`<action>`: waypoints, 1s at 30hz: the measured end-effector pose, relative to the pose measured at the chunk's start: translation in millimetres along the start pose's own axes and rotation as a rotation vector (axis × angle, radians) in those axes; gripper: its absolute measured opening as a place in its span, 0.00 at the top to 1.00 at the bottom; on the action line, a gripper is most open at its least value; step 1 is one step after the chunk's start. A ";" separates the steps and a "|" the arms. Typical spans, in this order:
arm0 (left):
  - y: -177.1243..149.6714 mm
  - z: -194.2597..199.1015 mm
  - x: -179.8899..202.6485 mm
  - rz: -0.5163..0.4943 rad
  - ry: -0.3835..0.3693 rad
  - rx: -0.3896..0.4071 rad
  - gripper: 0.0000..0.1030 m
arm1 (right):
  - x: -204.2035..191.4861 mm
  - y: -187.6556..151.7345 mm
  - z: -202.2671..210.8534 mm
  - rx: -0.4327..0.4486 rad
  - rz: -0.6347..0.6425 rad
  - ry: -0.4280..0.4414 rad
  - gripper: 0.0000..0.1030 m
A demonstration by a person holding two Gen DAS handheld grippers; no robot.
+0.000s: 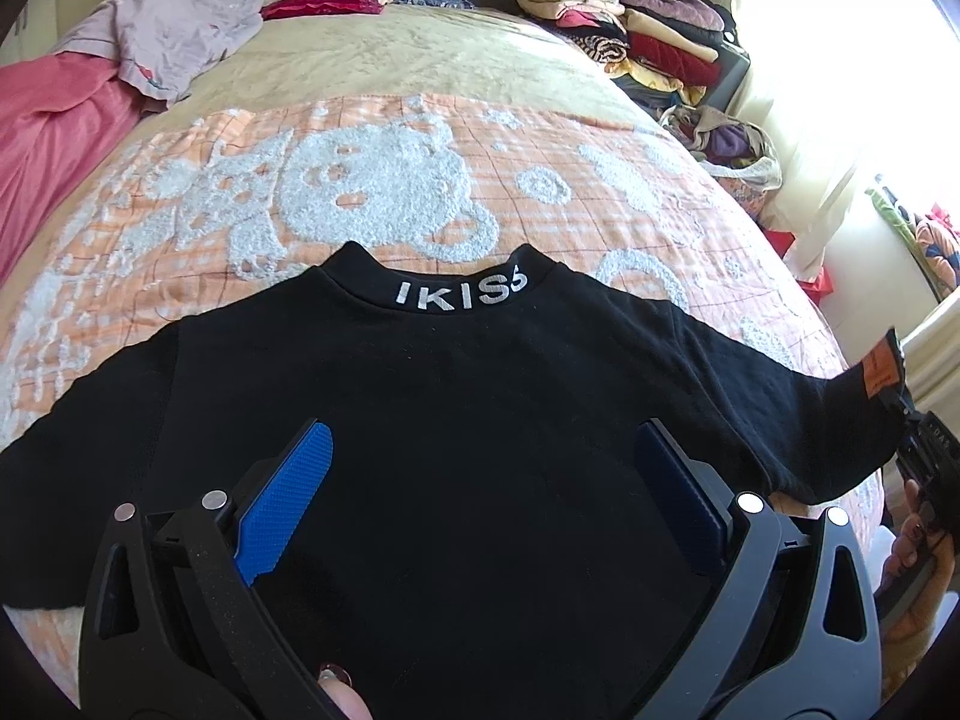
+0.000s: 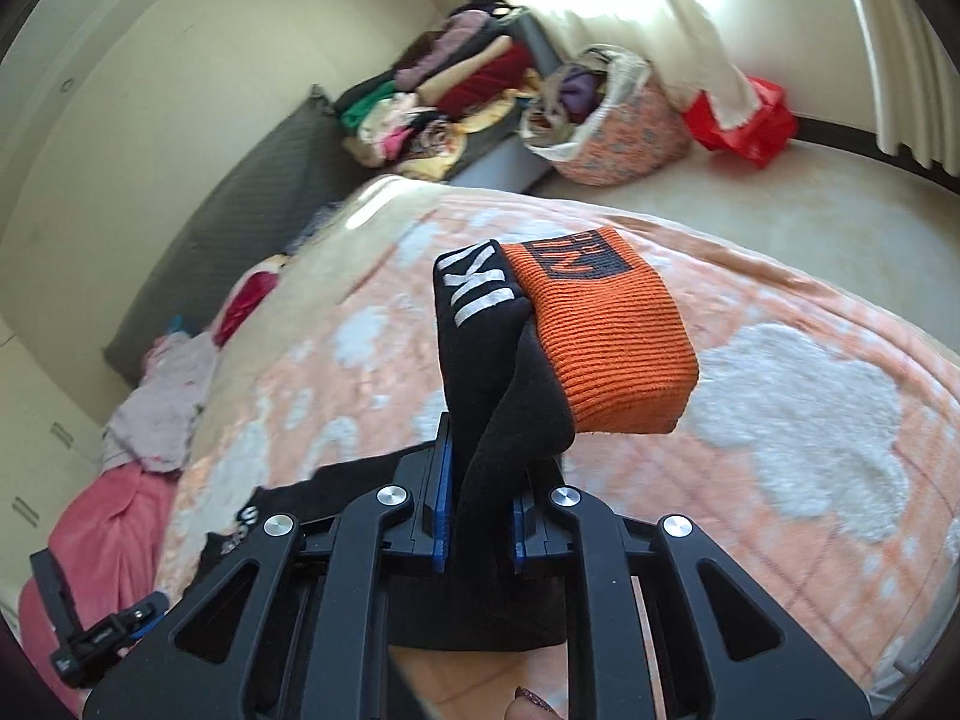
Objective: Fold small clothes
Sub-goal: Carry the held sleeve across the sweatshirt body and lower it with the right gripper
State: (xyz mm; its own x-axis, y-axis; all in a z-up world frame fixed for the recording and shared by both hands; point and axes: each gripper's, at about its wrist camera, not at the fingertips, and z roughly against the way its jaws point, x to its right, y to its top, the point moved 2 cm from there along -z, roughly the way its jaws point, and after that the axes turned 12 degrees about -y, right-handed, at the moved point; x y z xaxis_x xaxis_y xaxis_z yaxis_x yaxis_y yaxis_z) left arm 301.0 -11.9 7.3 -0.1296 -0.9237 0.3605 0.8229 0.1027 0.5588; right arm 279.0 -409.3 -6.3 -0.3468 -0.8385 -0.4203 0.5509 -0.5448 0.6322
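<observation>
A small black top (image 1: 456, 396) with white lettering on its collar (image 1: 459, 294) lies flat on the orange and white blanket (image 1: 390, 180), collar pointing away. My left gripper (image 1: 483, 438) hovers low over the top's body, open, with only flat cloth between its blue pads (image 1: 288, 504). At the right edge the sleeve is lifted off the bed. My right gripper (image 2: 486, 480) is shut on that black sleeve (image 2: 498, 372), whose orange ribbed cuff (image 2: 612, 348) sticks out past the fingers. In the left wrist view the right gripper (image 1: 927, 450) shows at the sleeve's end, held by a hand.
Loose lilac and pink clothes (image 1: 162, 42) lie at the bed's far left. A stack of folded clothes (image 1: 630, 18) sits beyond the far right corner. A cloth basket (image 2: 606, 120) and a red bag (image 2: 744, 120) stand on the floor by the curtain.
</observation>
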 end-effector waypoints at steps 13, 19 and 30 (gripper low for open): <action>-2.7 27.9 -34.7 0.074 -0.030 0.031 0.08 | -138.2 -20.8 26.8 0.029 0.257 0.141 0.87; -5.9 43.4 -58.1 0.099 -0.024 0.048 0.08 | -190.4 -50.1 19.7 0.005 0.363 0.162 0.87; -10.9 64.2 -94.0 0.157 -0.021 0.084 0.08 | -260.4 -112.0 -4.5 -0.072 0.509 0.183 0.87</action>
State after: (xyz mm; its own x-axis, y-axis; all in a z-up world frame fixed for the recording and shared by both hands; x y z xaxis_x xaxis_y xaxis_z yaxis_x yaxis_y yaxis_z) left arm 268.7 97.5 15.3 -0.0154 -0.8860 0.4633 0.7848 0.2764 0.5546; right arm 311.0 -129.9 29.5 0.1119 -0.9767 -0.1833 0.6672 -0.0628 0.7422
